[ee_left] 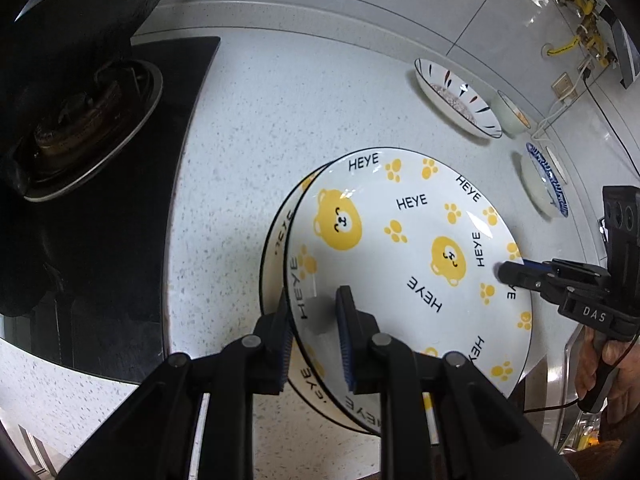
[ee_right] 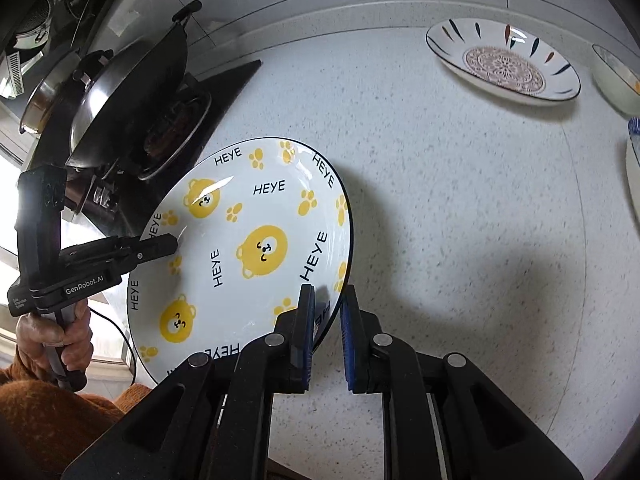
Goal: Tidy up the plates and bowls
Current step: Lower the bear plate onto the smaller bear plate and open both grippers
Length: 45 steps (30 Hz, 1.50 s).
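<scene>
Above the speckled table (ee_right: 440, 200), beside the stove (ee_right: 168, 132), both grippers carry a bear-print plate (ee_left: 400, 248), tilted. The left gripper (ee_left: 312, 336) has its jaws pinching one rim; the right gripper (ee_right: 326, 336) pinches the opposite rim. A second matching plate (ee_left: 276, 232) shows just behind.

**Counter layout**

Bear plate (ee_left: 404, 248) held tilted over the counter (ee_left: 248, 128) — left gripper (ee_left: 312, 336) on its left rim, right gripper (ee_right: 326, 332) on the opposite rim. In the left wrist view a second plate (ee_left: 276, 236) sits just behind it. Stove (ee_right: 168, 132) with wok (ee_right: 132, 92) to the left. Patterned plate (ee_right: 504, 64) at back right, small bowl (ee_right: 616, 80) beside it — another plate (ee_left: 544, 184) nearer, right edge.
</scene>
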{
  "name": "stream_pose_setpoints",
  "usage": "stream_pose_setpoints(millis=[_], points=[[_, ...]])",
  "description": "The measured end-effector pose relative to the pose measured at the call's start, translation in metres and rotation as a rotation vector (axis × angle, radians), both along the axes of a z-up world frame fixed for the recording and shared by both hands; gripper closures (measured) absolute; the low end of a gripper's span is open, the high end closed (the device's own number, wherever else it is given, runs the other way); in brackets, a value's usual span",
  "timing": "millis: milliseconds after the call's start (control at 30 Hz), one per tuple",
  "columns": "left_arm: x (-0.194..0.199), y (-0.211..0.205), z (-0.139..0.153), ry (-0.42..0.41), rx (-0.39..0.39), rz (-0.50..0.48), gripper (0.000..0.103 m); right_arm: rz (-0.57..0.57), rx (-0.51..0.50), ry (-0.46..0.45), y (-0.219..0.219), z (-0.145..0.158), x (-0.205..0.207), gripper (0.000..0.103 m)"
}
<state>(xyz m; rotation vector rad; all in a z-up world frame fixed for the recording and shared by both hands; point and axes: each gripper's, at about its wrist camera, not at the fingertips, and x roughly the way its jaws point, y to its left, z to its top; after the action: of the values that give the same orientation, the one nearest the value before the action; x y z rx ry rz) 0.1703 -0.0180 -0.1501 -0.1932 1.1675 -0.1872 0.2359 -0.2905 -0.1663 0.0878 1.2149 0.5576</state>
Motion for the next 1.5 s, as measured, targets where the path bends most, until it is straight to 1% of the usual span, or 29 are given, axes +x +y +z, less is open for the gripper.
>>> stream_pose_setpoints(millis=[267, 633, 967, 1167, 1300, 1333, 1400, 1467, 1500], points=[[0.001, 0.002, -0.004, 0.004, -0.011, -0.014, 0.084, -0.004, -0.005, 0.001, 0.002, -0.001, -0.001, 0.091], [0.006, 0.005, 0.003, 0.004, 0.013, -0.014, 0.085, 0.014, -0.016, 0.009, 0.006, -0.003, 0.001, 0.091], [0.004, 0.001, 0.005, 0.016, 0.044, -0.021, 0.083, 0.024, -0.012, 0.007, 0.006, -0.003, 0.001, 0.09], [0.005, 0.003, 0.006, 0.027, 0.033, -0.002, 0.083, 0.029, -0.004, -0.002, 0.004, 0.0, 0.0, 0.09], [0.005, 0.007, 0.01, 0.019, 0.018, 0.009, 0.082, 0.031, 0.013, -0.009, 0.001, 0.004, -0.002, 0.09], [0.005, 0.009, 0.011, 0.017, 0.012, 0.011, 0.08, 0.032, 0.017, -0.012, 0.0, 0.005, -0.002, 0.09], [0.006, 0.01, 0.015, -0.004, 0.008, 0.012, 0.072, 0.033, 0.022, -0.017, -0.002, 0.007, -0.003, 0.09], [0.006, 0.008, 0.021, -0.041, 0.058, 0.011, 0.043, 0.033, 0.025, -0.018, -0.005, 0.008, -0.002, 0.09], [0.006, 0.007, 0.024, -0.059, 0.068, 0.008, 0.037, 0.032, 0.028, -0.019, -0.007, 0.009, -0.002, 0.09]])
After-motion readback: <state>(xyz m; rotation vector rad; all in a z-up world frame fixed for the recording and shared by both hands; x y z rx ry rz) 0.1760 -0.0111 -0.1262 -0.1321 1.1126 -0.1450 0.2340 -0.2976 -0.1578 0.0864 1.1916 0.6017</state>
